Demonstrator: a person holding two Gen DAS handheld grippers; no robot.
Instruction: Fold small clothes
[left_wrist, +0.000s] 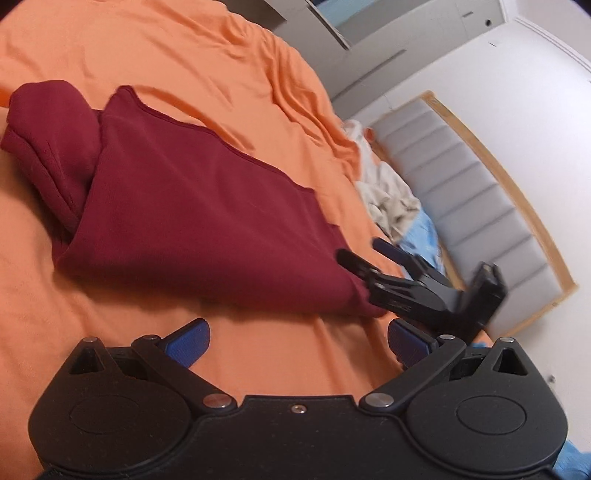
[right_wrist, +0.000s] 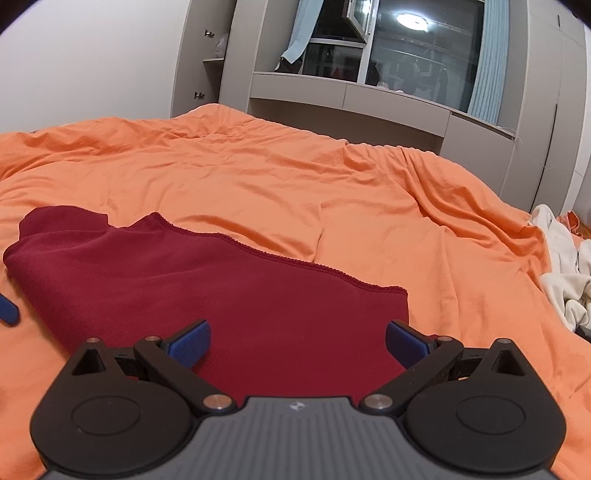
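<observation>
A dark red garment (left_wrist: 192, 206) lies partly folded on the orange bed sheet (left_wrist: 184, 55), with a bunched sleeve at its left end. My left gripper (left_wrist: 299, 341) is open just short of the garment's near edge, with nothing between its blue pads. The right gripper (left_wrist: 362, 251) shows in the left wrist view at the garment's right corner, fingers apart. In the right wrist view the garment (right_wrist: 221, 295) spreads flat under my open right gripper (right_wrist: 299, 343), whose pads hover over its near edge. A blue fingertip (right_wrist: 7, 310) of the left gripper peeks in at far left.
A pile of cream clothes (left_wrist: 391, 206) lies at the bed's edge, also seen as cream clothes (right_wrist: 565, 273) at the right. A grey padded headboard (left_wrist: 461, 192) and a blue cloth (left_wrist: 421, 236) lie beyond. Cabinets (right_wrist: 351, 99) and a dark window stand past the bed.
</observation>
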